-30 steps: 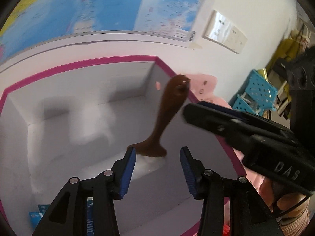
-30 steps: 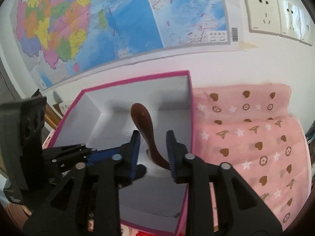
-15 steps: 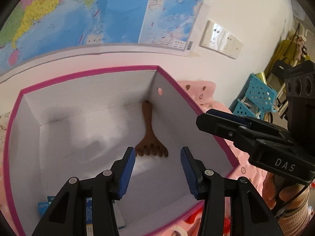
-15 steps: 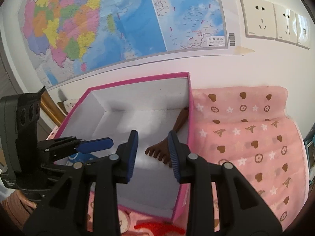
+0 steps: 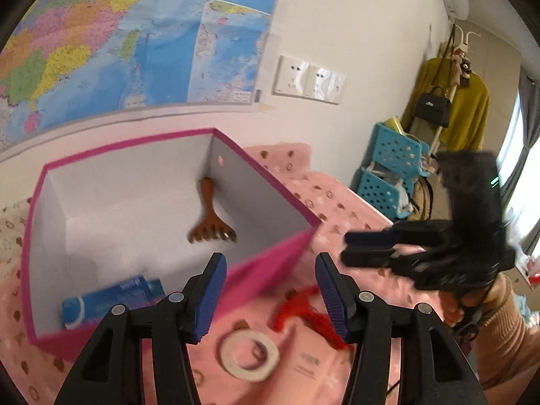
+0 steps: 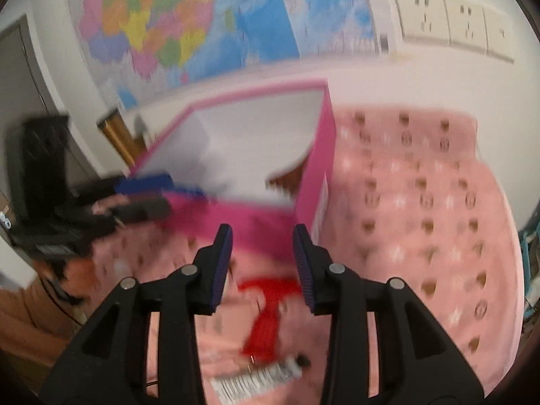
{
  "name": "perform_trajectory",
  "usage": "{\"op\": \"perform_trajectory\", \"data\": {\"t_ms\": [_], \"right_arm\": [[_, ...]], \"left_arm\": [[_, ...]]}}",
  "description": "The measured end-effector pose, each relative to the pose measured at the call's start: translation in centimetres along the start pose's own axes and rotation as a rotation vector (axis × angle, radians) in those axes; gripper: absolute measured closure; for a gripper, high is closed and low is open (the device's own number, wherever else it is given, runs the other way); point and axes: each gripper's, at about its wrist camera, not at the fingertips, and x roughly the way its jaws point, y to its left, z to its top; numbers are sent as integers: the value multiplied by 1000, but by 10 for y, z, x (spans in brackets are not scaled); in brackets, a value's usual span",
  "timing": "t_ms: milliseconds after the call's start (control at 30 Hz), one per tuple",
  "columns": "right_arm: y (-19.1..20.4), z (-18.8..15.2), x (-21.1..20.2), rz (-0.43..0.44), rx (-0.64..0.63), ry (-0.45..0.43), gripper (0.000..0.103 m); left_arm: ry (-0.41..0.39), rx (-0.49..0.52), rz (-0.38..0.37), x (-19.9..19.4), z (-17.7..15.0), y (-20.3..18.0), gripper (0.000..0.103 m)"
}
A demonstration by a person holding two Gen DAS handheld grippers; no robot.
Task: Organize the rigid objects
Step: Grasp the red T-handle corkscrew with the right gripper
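Wooden rake (image 5: 212,222) already down inside pink box (image 5: 270,271), near the right-hand wall, beside a blue packet (image 5: 111,298). Still outside on the pink cloth (image 6: 422,222): red tassel (image 5: 305,307), tape roll (image 5: 249,354), small tube (image 6: 260,376).

Left claw (image 5: 270,295): spread, just widened, nothing between the pads; poised over the near box rim. Right claw (image 6: 261,265): spread, just widened, empty; aimed at the red tassel in front of the box.

Likely next step: pick up one remaining item.

1. Choose one target per claw; avoid crossing paths, since both work close together.
2. Lower until the pads straddle the item, clear of the cloth.
3. For the tape roll, pinch across the ring wall, not the flat face.
4. Close firmly, lift clear of the box rim before moving over.
5. Release low inside the box, away from the wooden rake.
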Motion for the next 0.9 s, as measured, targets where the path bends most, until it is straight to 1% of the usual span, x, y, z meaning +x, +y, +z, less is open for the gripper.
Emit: {"op": "perform_trajectory", "data": {"t_ms": [67, 167, 267, 400, 467, 600, 767, 900], "right_arm": [[1, -15, 12, -11, -4, 62, 64], [0, -36, 25, 3, 9, 129, 64], [-1, -50, 35, 7, 18, 178, 64], [-2, -59, 47, 10, 27, 233, 64], [-3, -63, 53, 17, 36, 252, 64], [-4, -67, 59, 38, 41, 273, 64], [-7, -66, 59, 55, 59, 265, 64], [-10, -69, 56, 53, 65, 257, 76]], "left_arm": [[10, 9, 3, 1, -9, -6, 47], [38, 13, -1, 5, -22, -12, 47], [67, 5, -6, 9, -38, -15, 47], [100, -26, -20, 14, -53, -16, 47], [110, -26, -13, 14, -58, -17, 47], [120, -44, -19, 14, -67, -20, 47], [140, -48, -34, 18, -75, -25, 47], [153, -57, -56, 22, -78, -28, 47]]}}
